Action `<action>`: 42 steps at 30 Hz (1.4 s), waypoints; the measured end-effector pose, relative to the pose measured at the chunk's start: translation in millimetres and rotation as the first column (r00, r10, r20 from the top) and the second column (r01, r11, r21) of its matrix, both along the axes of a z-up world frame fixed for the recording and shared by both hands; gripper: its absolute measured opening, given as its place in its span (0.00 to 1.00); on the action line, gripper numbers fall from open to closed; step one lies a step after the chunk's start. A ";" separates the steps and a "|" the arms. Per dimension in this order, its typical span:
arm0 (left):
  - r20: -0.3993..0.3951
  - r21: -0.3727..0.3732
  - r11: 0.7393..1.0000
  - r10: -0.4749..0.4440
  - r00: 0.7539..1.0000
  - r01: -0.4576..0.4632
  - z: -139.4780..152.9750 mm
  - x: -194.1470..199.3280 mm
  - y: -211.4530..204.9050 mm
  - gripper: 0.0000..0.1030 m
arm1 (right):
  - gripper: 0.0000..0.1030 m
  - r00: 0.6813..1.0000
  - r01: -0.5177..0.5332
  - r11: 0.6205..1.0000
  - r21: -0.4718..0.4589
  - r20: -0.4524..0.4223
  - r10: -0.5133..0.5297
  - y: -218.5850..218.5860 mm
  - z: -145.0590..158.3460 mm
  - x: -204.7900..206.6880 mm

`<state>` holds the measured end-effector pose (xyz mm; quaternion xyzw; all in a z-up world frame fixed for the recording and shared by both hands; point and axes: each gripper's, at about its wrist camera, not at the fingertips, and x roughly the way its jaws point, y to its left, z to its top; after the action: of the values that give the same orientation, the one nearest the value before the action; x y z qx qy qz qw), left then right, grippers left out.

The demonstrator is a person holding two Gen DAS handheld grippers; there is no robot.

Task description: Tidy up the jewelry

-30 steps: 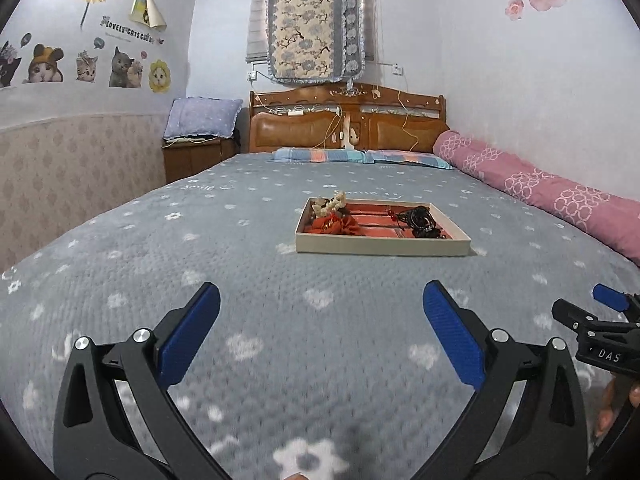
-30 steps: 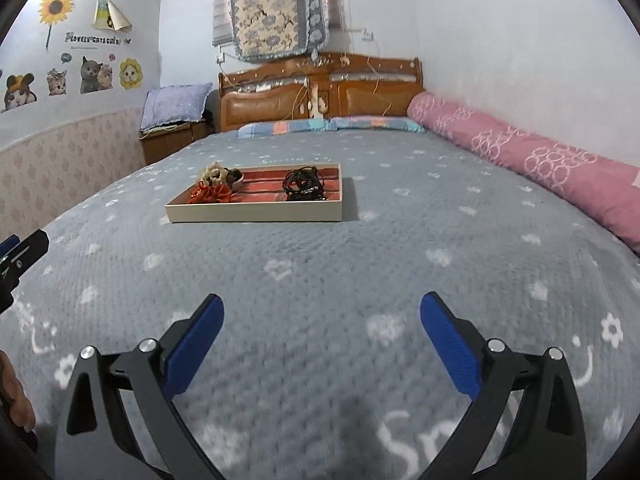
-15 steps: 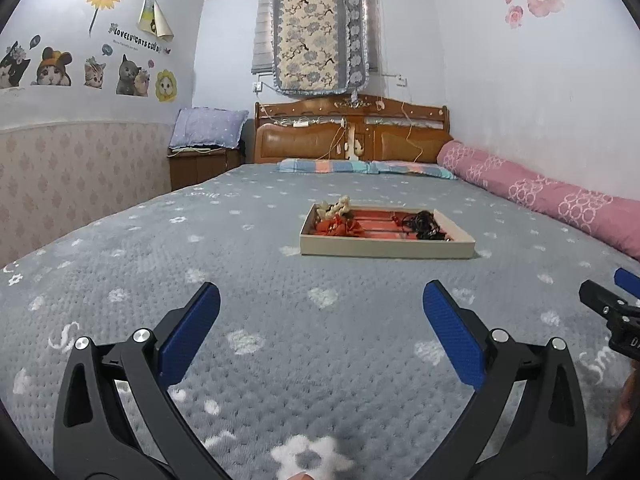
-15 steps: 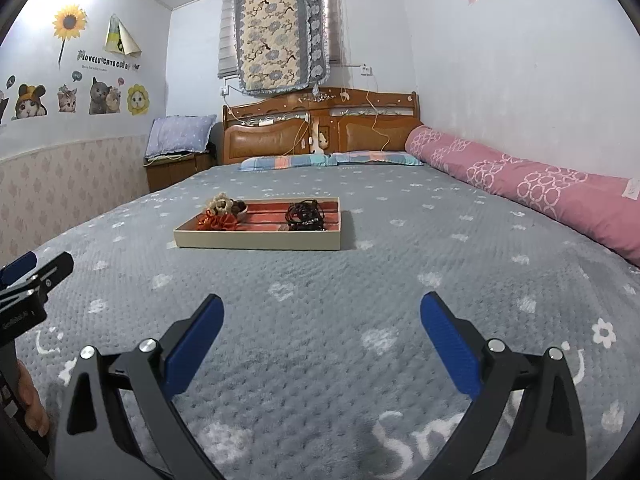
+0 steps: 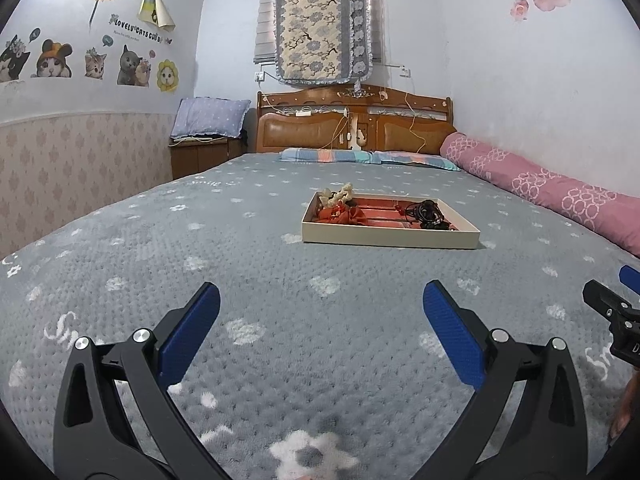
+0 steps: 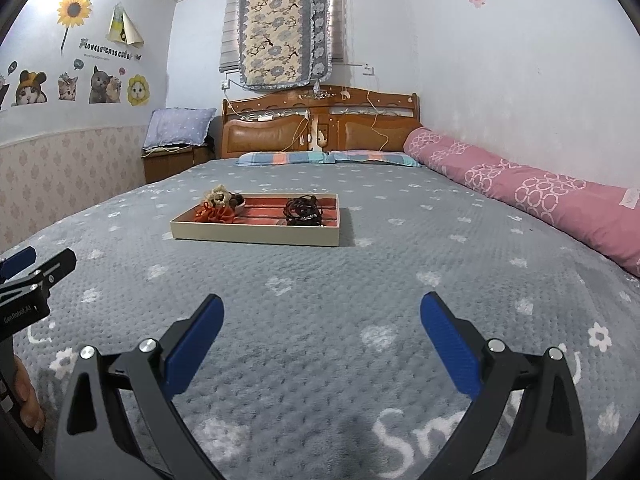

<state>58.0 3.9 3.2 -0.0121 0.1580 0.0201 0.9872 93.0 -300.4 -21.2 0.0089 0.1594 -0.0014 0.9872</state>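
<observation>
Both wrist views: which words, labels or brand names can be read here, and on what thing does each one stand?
"LOVELY CATS CLUB" as far as it reads, last word unclear: wall sticker above the cat pictures.
"GenRobot.AI": body of the left tongs, right wrist view.
"Sm...", cut off: white script woven into the grey bedspread.
"D...", cut off at the frame edge: right tongs, left wrist view.
Small line under the wall sticker: too small to read.

The left gripper hangs wide apart and empty over the grey bed. Farther off lies a shallow tray holding red, beige and black jewelry. The right gripper shows at the right edge.
</observation>
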 end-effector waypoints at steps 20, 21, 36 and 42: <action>0.013 0.023 1.000 -0.006 1.000 0.006 -1.0 -1.6 -6.7 0.95 | 0.94 1.000 0.007 1.000 0.001 0.001 -0.007 -3.6 0.7 -1.1; 0.012 0.024 1.000 -0.006 1.000 0.006 -1.0 -1.5 -6.8 0.95 | 0.94 1.000 0.007 1.000 0.000 0.001 -0.007 -3.2 0.9 -0.9; 0.017 0.029 1.000 -0.007 1.000 0.007 -1.5 -1.2 -8.5 0.95 | 0.94 1.000 0.008 1.000 0.004 0.001 -0.008 -4.3 2.5 -1.4; 0.016 0.030 1.000 -0.008 1.000 0.007 -1.7 -1.1 -8.7 0.95 | 0.94 1.000 0.009 1.000 0.003 0.002 -0.009 -4.3 2.5 -1.5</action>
<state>56.9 -4.7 1.5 0.0030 0.1496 0.0187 0.9886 91.5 -304.7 -18.7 0.0113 0.1585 -0.0053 0.9873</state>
